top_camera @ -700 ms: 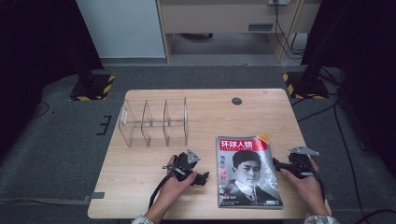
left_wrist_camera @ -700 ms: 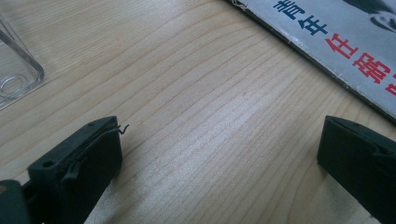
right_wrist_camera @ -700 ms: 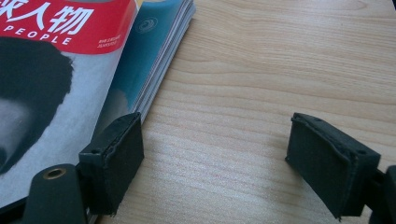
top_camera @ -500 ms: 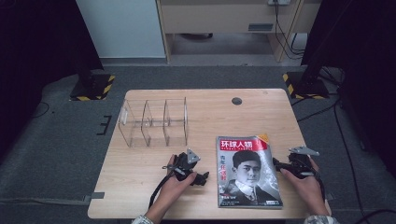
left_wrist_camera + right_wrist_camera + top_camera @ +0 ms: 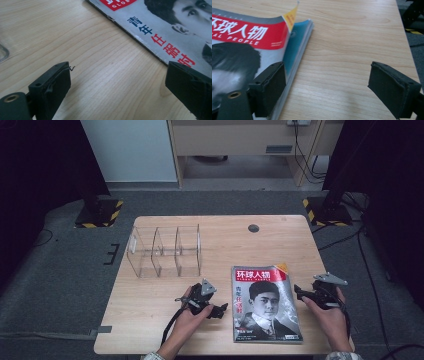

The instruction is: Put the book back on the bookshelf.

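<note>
No shift since the earlier frames: both hands and magazine (image 5: pixel 266 304) as before. Wooden table (image 5: pixel 280 240), clear three-bay organiser (image 5: pixel 165 251) at rear left. Magazine flat at front centre, between left gripper (image 5: pixel 221 309) and right gripper (image 5: pixel 299 291), just beside each, untouched. Right gripper view alone: curled yellow cover corner (image 5: pixel 291 15), teal pages beneath. Left gripper view alone: frayed spine edge (image 5: pixel 140 37). Both sets of jaws spread wide, empty.

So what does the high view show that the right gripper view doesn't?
High view alone: the clear divided organizer, the left hand-held gripper and both hands beside the magazine. Right gripper view alone: the cover's top corner curling up off blue pages beneath, seen between the right hand-held gripper's open jaws. Both share the magazine and the wooden table.
</note>
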Action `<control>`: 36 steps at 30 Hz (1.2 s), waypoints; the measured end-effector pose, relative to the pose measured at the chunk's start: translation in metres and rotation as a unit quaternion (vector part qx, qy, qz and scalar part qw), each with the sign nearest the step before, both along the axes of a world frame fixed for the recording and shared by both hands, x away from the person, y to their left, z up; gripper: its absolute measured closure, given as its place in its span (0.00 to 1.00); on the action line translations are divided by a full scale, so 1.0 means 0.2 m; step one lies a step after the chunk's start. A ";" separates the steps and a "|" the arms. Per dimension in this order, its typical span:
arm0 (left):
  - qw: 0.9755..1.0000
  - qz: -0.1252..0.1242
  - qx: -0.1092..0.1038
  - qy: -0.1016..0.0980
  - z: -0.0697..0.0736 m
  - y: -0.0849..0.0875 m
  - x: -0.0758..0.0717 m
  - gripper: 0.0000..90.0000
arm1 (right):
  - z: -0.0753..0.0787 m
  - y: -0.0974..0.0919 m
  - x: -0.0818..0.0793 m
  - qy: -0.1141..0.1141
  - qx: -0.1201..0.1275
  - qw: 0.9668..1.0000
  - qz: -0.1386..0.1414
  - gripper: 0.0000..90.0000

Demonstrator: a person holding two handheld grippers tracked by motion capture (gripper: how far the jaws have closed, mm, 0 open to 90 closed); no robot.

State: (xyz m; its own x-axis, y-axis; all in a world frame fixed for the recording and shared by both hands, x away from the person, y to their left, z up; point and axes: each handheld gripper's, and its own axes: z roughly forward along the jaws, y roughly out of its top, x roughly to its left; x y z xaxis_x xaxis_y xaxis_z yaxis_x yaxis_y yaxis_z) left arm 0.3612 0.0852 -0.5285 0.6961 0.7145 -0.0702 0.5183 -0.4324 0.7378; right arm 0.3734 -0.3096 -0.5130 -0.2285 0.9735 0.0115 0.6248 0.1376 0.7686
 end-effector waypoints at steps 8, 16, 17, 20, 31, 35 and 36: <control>0.999 -0.034 -0.014 0.003 0.00 -0.09 -0.06 0.07 | 0.00 0.07 0.01 0.016 0.004 0.999 0.040 0.11; 0.999 -0.043 -0.010 -0.001 0.00 -0.13 -0.09 0.13 | -0.01 0.12 0.01 0.018 0.015 0.998 0.066 0.12; 0.999 -0.046 -0.010 -0.001 0.00 -0.14 -0.10 0.13 | -0.02 0.12 0.01 0.022 0.015 0.997 0.070 0.12; 0.998 -0.054 -0.011 -0.004 0.01 -0.15 -0.11 0.17 | -0.03 0.14 0.02 0.030 0.015 0.996 0.081 0.17; 0.996 -0.085 -0.013 -0.009 0.01 -0.22 -0.17 0.28 | -0.06 0.17 0.02 0.052 0.008 0.993 0.107 0.22; 0.996 -0.092 -0.007 -0.007 0.00 -0.23 -0.17 0.29 | -0.07 0.18 0.02 0.055 0.002 0.992 0.114 0.22; 0.996 -0.092 -0.007 -0.007 0.00 -0.23 -0.17 0.29 | -0.07 0.18 0.02 0.055 0.002 0.992 0.114 0.22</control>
